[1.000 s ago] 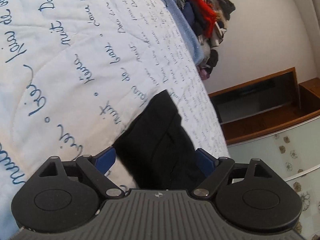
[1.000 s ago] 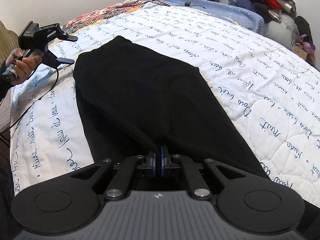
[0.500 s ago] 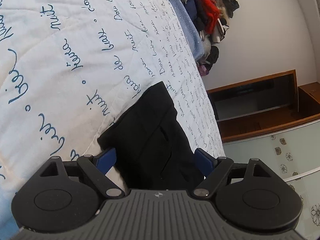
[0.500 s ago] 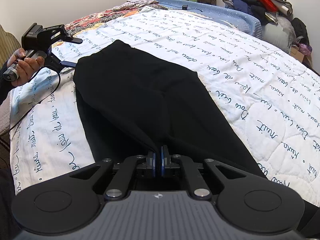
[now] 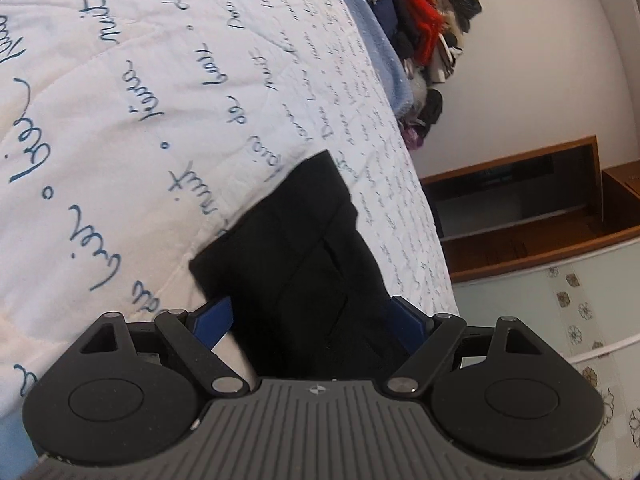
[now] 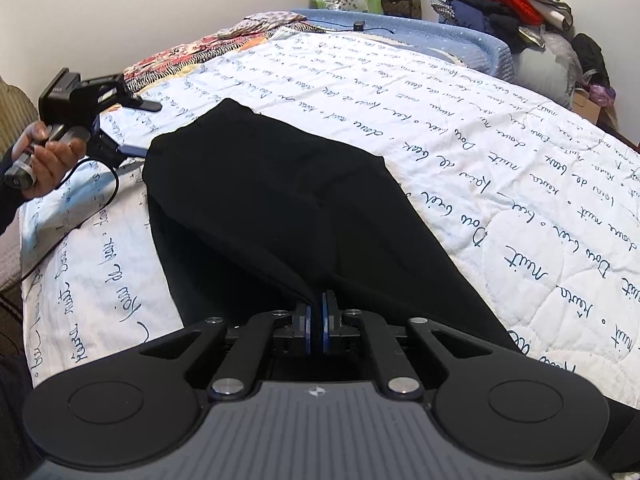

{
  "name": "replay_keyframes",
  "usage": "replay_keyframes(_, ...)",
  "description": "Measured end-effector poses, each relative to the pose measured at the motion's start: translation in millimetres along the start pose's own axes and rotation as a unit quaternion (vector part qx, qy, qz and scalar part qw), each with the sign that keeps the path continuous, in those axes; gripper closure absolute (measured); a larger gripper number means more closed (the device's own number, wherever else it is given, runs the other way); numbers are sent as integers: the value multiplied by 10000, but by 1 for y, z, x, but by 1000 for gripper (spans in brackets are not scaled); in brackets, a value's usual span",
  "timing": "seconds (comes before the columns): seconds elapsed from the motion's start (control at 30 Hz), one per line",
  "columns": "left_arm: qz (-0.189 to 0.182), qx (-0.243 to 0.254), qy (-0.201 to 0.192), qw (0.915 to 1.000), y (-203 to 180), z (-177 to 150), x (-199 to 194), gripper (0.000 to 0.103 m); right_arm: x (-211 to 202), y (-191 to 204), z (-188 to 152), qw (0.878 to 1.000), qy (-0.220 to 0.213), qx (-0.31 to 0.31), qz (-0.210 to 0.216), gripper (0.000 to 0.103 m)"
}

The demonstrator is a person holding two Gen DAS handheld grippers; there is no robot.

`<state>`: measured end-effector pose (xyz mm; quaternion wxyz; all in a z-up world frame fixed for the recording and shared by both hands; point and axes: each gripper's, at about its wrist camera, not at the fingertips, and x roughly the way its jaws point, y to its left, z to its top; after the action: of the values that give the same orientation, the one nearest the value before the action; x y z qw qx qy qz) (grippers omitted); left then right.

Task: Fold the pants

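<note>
Black pants (image 6: 280, 216) spread on white script-printed quilt (image 6: 500, 168), right gripper (image 6: 316, 322) clamped on their near edge at 6 o'clock, left gripper (image 5: 308, 320) wide open over the far corner, clothes pile (image 6: 504, 4) at 1 o'clock.

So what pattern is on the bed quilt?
White quilt with dark blue handwritten script, clearest in the right wrist view.

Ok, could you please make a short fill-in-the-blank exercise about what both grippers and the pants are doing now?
1. The right gripper is ____ on the black pants.
2. The jaws of the left gripper stand ____, around one end of the pants.
3. The pants lie on a white quilt printed with blue ____.

Missing words: shut; open; writing
</note>
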<state>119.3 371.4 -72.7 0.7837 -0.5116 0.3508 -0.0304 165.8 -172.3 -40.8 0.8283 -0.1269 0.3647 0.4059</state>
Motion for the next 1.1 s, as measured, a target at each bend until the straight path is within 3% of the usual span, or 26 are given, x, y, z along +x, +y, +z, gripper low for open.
replay_keyframes(0.13, 26, -61, -212, 9998, 1, 8, 3, 28, 2, 1, 1, 10000, 25, -14, 9, 99)
replay_keyframes(0.2, 284, 84, -171, 9994, -4, 9, 8, 62, 2, 1, 0, 10000, 21, -2, 8, 99)
replay_keyframes(0.27, 754, 358, -69, 9965, -9, 7, 15, 88, 1, 1, -1, 10000, -6, 28, -13, 99)
replay_keyframes(0.3, 841, 442, -116, 9954, -11, 6, 15, 90, 0, 1, -1, 10000, -29, 40, -30, 99)
replay_keyframes(0.37, 968, 669, -210, 9928, -23, 5, 9, 92, -3, 2, -2, 9999, -72, 44, -62, 99)
replay_keyframes(0.5, 795, 1270, -399, 9879, -57, -2, -18, 92, -24, 14, 1, 9998, -105, -184, -64, 99)
replay_keyframes(0.57, 982, 1432, -341, 9842, -55, -5, -16, 91, -33, 24, -6, 9994, -59, -327, -111, 99)
replay_keyframes(0.63, 1245, 1207, -96, 9848, -32, -3, 1, 90, -22, 31, -23, 9995, 144, -262, -86, 99)
replay_keyframes(0.67, 1254, 956, 55, 9875, -16, 0, 10, 89, -11, 33, -33, 9993, 283, -225, -77, 99)
replay_keyframes(0.73, 1078, 687, -5, 9918, -1, 2, 10, 84, 9, 34, -49, 9987, 465, -162, -158, 99)
replay_keyframes(0.8, 1049, 725, 0, 9918, -6, 1, 4, 77, 11, 33, -53, 9996, 215, 25, -192, 99)
replay_keyframes(0.93, 989, 870, 18, 9913, -13, -5, -11, 74, 8, 28, -55, 9993, 156, 314, -163, 97)
replay_keyframes(1.03, 876, 1075, -264, 9900, -26, -23, -29, 71, -11, 19, -58, 9970, -89, 709, -302, 86)
replay_keyframes(1.1, 751, 1326, -524, 9869, -38, -41, -41, 71, -37, 10, -65, 9929, -462, 973, -507, 65)
